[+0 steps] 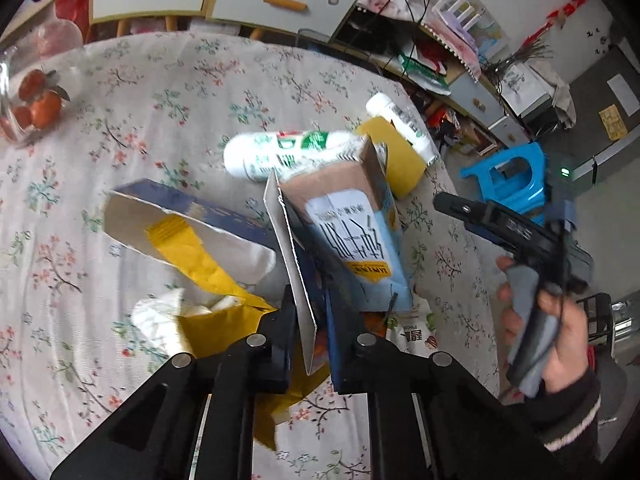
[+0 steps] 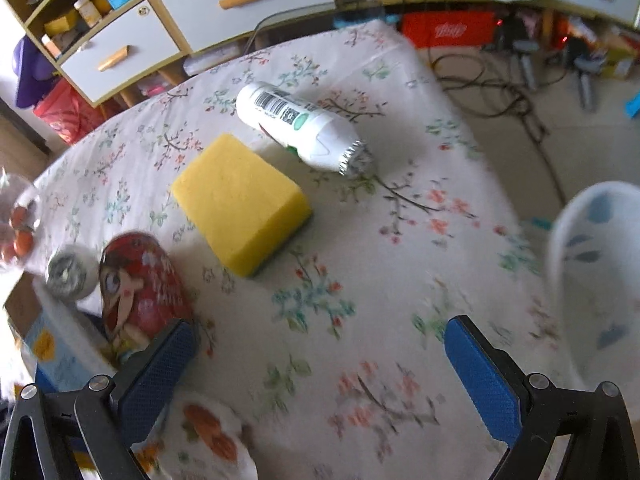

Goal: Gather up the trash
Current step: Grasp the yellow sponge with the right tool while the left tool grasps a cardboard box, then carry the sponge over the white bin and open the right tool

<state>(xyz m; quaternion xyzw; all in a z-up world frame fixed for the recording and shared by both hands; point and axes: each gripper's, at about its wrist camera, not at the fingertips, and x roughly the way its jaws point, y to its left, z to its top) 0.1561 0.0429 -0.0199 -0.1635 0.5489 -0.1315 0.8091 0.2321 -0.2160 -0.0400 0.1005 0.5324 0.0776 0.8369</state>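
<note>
A light blue carton [image 1: 352,236], its top torn open and a grey cardboard flap hanging loose, is pinched between the fingers of the left gripper [image 1: 310,344] above a table covered by a floral tablecloth [image 1: 168,92]. The flap is seen passing between the two black fingers, which are drawn close on the cardboard. Beneath and to the left of the carton, a dark blue box [image 1: 188,212] lying open, strips of yellow paper [image 1: 196,256] and a crumpled white tissue [image 1: 160,316] are spread on the cloth. Behind the carton, a white bottle [image 1: 276,152] lies on its side, with a second white bottle [image 1: 400,124] near the table's edge beside a yellow sponge [image 1: 396,156]. A glass bowl of oranges [image 1: 36,100] is seen at the far left. The right gripper [image 2: 320,364] is held over the cloth with its blue-padded fingers [image 2: 480,372] spread wide and nothing between them; in the left wrist view it is seen off the table's edge in a hand [image 1: 560,344]. Ahead of it lie the sponge and one bottle; a red tin [image 2: 140,292] bearing a cartoon figure lies just beside its left finger. A blurred white basket [image 2: 600,280] is seen at the right edge.
</note>
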